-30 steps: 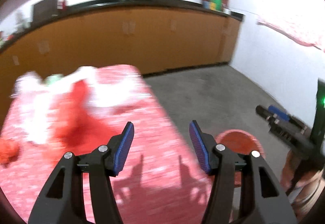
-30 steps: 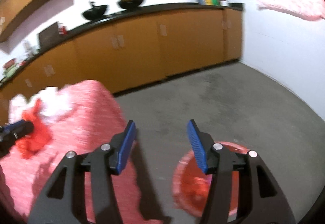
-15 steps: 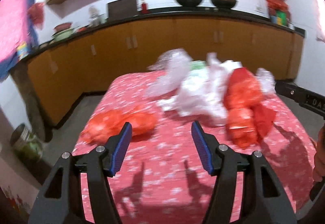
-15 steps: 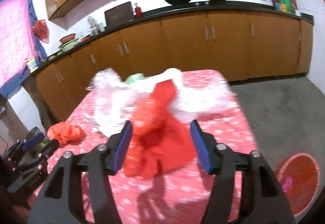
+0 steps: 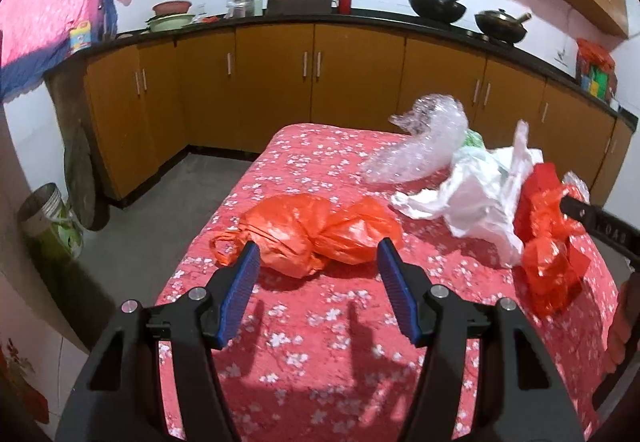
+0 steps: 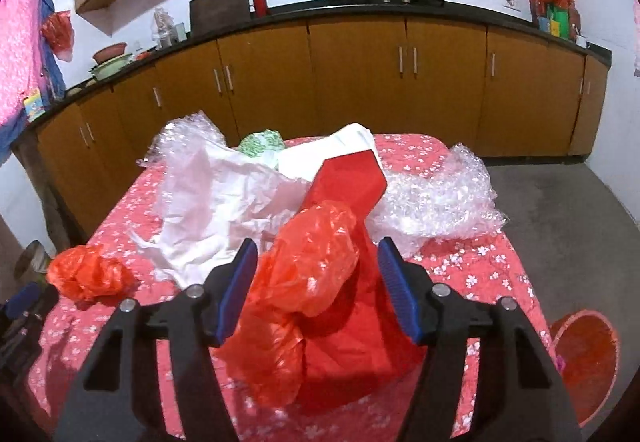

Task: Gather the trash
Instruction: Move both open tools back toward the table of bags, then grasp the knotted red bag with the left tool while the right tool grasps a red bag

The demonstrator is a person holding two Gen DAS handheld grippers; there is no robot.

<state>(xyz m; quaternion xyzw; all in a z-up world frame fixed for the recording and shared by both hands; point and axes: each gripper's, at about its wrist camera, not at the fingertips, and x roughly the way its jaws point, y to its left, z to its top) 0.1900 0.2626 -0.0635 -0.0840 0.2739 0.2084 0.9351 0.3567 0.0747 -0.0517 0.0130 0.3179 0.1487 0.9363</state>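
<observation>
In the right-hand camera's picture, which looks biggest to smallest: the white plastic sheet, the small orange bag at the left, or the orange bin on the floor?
1. White plastic sheet, clearly the largest.
2 and 3. Small orange bag and orange bin: they look alike in size, and the picture's edge cuts the bin off, so I won't rank them.

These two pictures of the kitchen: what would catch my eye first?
A heap of crumpled plastic on the red floral tablecloth: a knotted orange bag near the left hand-held gripper, and red bags between the open jaws of the right hand-held gripper. An orange basin sits on the floor, right.
</observation>
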